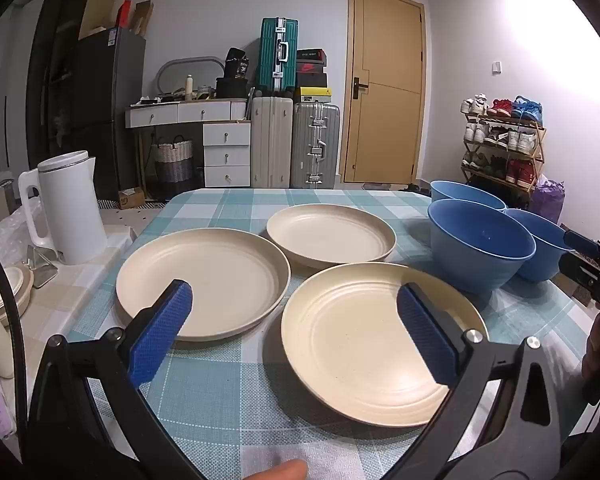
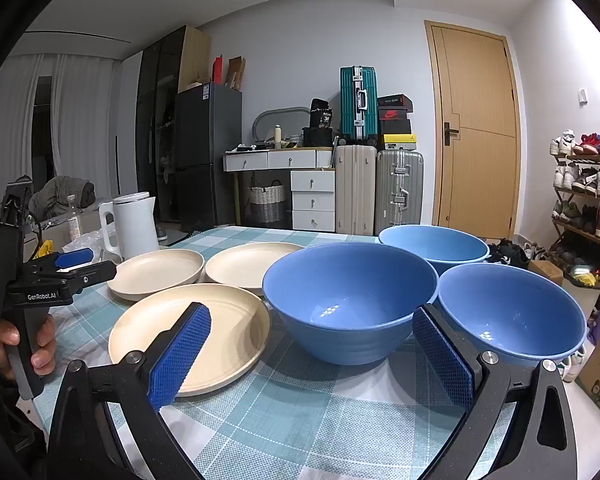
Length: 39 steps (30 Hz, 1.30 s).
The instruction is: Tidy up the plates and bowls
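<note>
While both tools hung released above the counter (image 1: 228,392), left tool (image 1: 294,320) faced three cream plates (image 1: 372,344), right tool (image 2: 312,344) three blue bowls (image 2: 350,300).

White walls, wooden door (image 1: 384,84), stacked suitcases (image 1: 294,142), shoe rack (image 1: 504,144).

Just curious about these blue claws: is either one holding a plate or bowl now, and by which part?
Nothing is held. The left gripper and the right gripper both stand wide open above the table, touching no plate or bowl.
</note>
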Each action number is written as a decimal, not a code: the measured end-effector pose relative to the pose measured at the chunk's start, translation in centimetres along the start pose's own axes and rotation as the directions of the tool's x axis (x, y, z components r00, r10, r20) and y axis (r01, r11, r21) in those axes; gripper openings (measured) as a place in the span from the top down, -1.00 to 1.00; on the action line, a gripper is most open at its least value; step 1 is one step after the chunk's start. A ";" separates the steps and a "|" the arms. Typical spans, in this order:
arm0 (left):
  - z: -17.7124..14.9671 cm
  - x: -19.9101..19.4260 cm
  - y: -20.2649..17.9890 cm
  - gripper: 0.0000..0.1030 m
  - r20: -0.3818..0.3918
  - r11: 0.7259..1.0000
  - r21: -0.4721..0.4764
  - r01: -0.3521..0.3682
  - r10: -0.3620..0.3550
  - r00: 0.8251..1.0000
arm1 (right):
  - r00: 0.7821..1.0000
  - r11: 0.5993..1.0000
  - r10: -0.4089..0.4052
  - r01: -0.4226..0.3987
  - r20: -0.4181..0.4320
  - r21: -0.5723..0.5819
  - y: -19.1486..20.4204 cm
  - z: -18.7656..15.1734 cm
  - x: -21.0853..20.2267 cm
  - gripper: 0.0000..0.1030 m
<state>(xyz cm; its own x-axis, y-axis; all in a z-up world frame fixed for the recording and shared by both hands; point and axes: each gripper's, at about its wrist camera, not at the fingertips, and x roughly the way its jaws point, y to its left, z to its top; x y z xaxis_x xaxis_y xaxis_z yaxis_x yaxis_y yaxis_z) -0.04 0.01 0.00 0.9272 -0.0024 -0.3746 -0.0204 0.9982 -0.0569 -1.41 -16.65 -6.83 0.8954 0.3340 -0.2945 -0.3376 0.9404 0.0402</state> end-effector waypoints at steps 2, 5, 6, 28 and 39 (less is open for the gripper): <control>0.0 0.0 0.0 -0.98 0.002 1.000 0.003 -0.001 0.001 1.000 | 1.000 1.000 -0.001 0.001 0.003 -0.003 0.0 0.0 0.0 -1.00; 0.0 0.0 0.0 -0.98 -0.002 1.000 0.001 0.003 -0.003 1.000 | 1.000 1.000 -0.001 0.001 0.004 -0.005 0.0 0.0 0.0 -1.00; 0.0 0.0 0.1 -0.98 -0.001 1.000 0.002 0.003 -0.003 1.000 | 1.000 1.000 -0.001 0.001 0.004 -0.004 0.0 0.0 0.0 -1.00; 0.0 0.0 0.0 -0.98 0.003 1.000 0.011 -0.003 0.003 1.000 | 1.000 1.000 -0.001 0.001 0.005 -0.004 0.0 0.0 0.0 -1.00; 0.0 0.0 0.0 -0.98 0.003 1.000 0.013 -0.004 0.004 1.000 | 1.000 1.000 -0.001 0.001 0.005 -0.004 0.0 0.0 0.0 -1.00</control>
<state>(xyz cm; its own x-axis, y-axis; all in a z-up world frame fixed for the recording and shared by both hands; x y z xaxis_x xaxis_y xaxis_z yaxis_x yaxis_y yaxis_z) -0.01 -0.01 0.00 0.9283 0.0016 -0.3719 -0.0191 0.9989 -0.0434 -1.43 -16.63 -6.82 0.8970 0.3334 -0.2902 -0.3380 0.9405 0.0358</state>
